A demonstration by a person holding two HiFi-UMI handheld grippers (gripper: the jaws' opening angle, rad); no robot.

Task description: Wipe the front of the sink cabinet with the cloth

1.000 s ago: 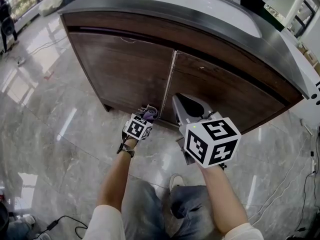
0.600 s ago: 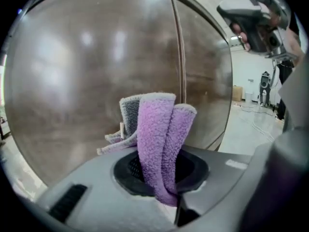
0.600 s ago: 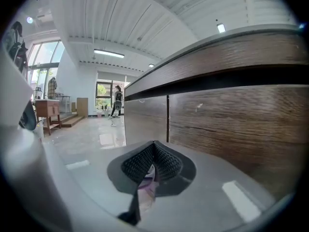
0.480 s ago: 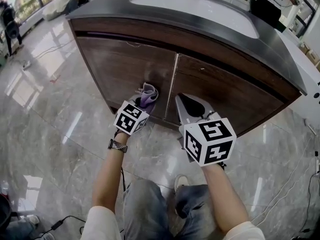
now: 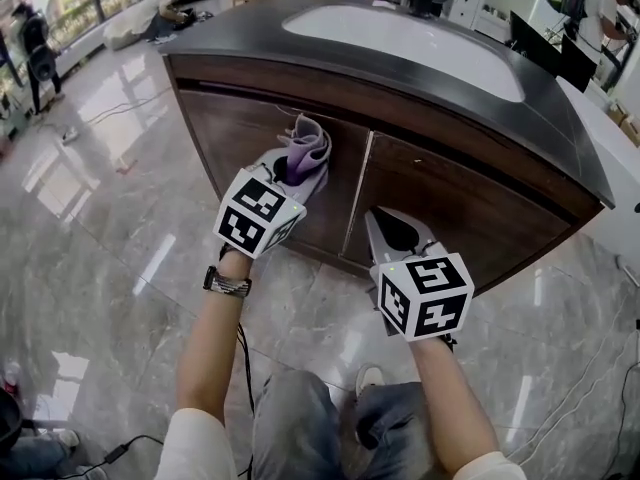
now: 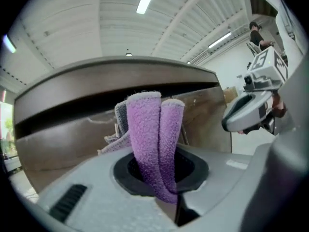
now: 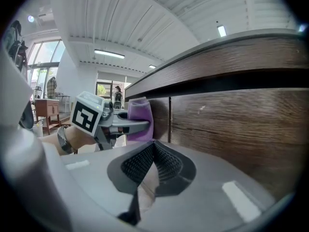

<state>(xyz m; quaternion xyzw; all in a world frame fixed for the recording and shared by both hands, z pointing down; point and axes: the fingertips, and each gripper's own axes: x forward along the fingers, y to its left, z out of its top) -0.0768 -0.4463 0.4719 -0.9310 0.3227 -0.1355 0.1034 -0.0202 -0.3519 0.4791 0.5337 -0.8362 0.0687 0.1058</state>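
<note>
A folded purple cloth (image 5: 307, 150) is pinched in my left gripper (image 5: 292, 175) and pressed against the upper part of the left door (image 5: 245, 138) of the dark wood sink cabinet. The cloth (image 6: 153, 139) stands up between the shut jaws in the left gripper view, with the door behind it. My right gripper (image 5: 394, 236) hangs lower, in front of the right door (image 5: 470, 208), shut with nothing in it. Its ribbed pads (image 7: 164, 162) meet in the right gripper view, where the left gripper (image 7: 136, 124) and the cloth (image 7: 139, 114) show by the door seam.
The cabinet carries a dark countertop (image 5: 240, 38) with a white basin (image 5: 420, 33). Glossy marble floor (image 5: 110, 248) lies all around. A black cable (image 5: 120, 443) runs on the floor at lower left. People stand far back at the left (image 5: 38, 53) and right (image 5: 600, 18).
My left gripper has carried the cloth up the left door, from near its bottom edge to its upper part. The right gripper has stayed low and shut.
</note>
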